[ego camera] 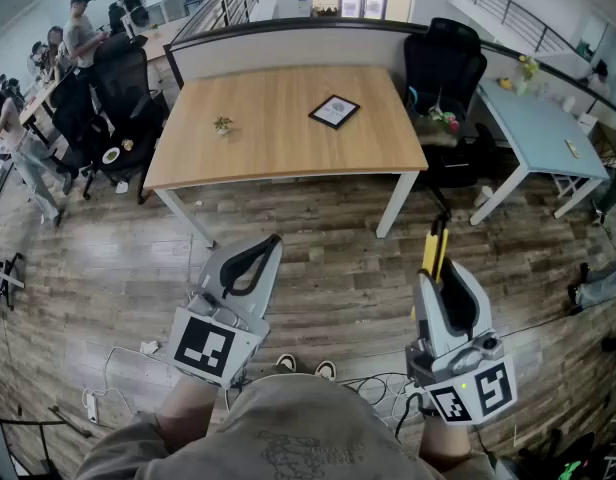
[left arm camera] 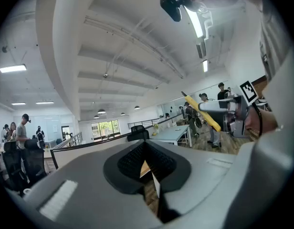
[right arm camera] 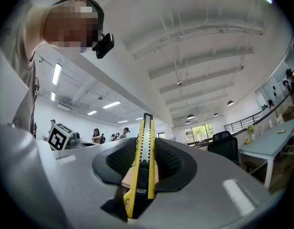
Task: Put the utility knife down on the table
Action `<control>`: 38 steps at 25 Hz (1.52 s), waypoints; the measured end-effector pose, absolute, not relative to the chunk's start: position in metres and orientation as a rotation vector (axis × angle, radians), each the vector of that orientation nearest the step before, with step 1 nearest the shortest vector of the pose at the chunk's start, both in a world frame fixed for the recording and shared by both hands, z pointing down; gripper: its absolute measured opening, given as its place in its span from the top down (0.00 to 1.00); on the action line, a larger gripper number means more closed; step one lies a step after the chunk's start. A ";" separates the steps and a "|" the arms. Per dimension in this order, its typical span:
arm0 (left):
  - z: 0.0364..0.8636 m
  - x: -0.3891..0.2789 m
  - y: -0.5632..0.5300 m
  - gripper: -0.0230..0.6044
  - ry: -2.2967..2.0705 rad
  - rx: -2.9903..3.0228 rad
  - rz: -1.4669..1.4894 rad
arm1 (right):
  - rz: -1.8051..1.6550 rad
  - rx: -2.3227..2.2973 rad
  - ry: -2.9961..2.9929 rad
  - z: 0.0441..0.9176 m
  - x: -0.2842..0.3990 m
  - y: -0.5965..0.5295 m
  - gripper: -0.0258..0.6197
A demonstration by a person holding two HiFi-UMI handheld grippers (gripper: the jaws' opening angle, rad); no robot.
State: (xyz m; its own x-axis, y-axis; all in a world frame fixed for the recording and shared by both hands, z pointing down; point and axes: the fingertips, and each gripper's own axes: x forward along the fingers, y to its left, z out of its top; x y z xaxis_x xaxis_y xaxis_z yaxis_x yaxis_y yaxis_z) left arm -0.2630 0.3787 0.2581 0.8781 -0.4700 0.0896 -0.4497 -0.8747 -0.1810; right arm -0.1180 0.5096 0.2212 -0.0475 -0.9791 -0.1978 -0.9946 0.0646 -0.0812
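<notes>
Off at the far left, people point(ego camera: 76, 30) sat and stood by desks with black chairs. Nearer in, the left gripper point(ego camera: 271, 243) was held out low over the wood-plank floor point(ego camera: 318, 228), its marker cube point(ego camera: 210, 346) close to the person's body. Its fingers were closed on each other with nothing between them, and a sliver of wood showed through the gap under the pads. Ahead of both grippers stood the wooden table point(ego camera: 278, 143) on white legs, with a small plant sprig point(ego camera: 223, 124) towards its left and a black-framed card point(ego camera: 334, 111) lying towards its right. The right gripper point(ego camera: 438, 280) was held out level with the other one and tipped a little upward. Its ribbed pads point(right arm camera: 170, 160) were clamped on the utility knife point(ego camera: 437, 250), a yellow body with a black slider, set on edge between them. The knife's front end stuck out past the fingertips towards the table. The knife hung over the floor, well apart from the tabletop. Behind the table's right corner stood a black office chair point(ego camera: 444, 63), and farthest right a light blue table point(ego camera: 543, 128)
</notes>
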 end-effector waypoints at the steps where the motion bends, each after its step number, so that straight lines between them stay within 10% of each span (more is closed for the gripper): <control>1: 0.258 -0.262 0.379 0.96 0.711 -2.893 -0.198 | 0.113 -2.022 2.136 0.221 -0.117 0.509 0.76; 38: 0.271 -0.143 0.214 0.96 0.663 -2.922 -0.221 | -0.015 -2.173 2.142 0.257 0.002 0.347 0.76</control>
